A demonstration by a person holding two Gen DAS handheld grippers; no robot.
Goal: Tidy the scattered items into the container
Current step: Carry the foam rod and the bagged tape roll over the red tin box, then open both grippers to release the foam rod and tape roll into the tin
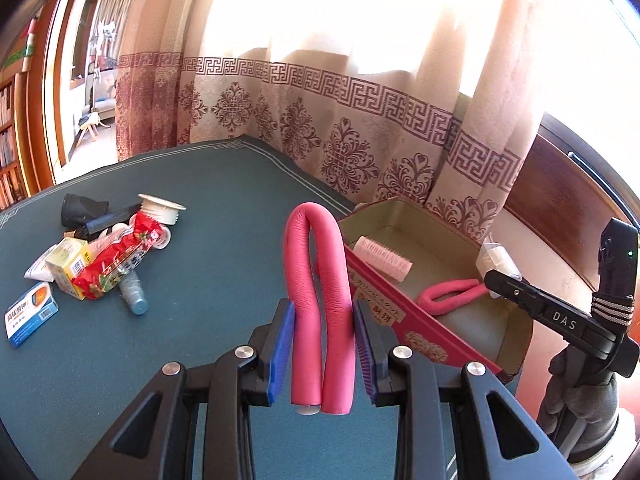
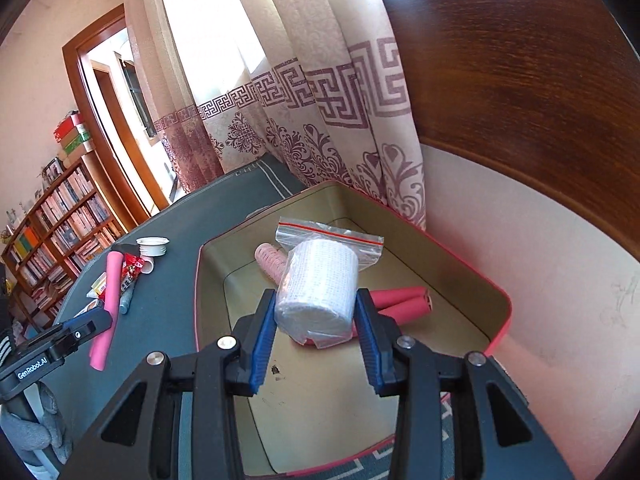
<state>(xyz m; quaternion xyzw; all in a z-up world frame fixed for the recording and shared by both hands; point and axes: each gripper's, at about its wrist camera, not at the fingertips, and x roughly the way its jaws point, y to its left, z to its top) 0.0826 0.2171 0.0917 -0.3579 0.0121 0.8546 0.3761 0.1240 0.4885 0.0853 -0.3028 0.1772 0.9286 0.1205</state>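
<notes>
The left gripper [image 1: 324, 344] is clamping a pink foam rod [image 1: 318, 280] bent into an upside-down U, both legs pinched between the blue pads, above the green bench [image 1: 200, 240] just beside the red-walled box [image 1: 400, 304]. The right gripper [image 2: 316, 324] is squeezing a white roll in a zip bag [image 2: 320, 284] and hanging over the box's open interior. Inside the box a pale pink hair roller [image 1: 384, 256] and a second folded pink rod [image 1: 448, 296] are lying on the floor of the tin. Further left on the bench a pile is sitting: a red snack packet [image 1: 116, 264], a yellow carton [image 1: 70, 264], a blue-and-white carton [image 1: 32, 314], a white plastic fitting [image 1: 162, 208], and what is possibly a small clear bottle [image 1: 134, 292]. A patterned curtain [image 1: 320, 132] is hanging behind.
</notes>
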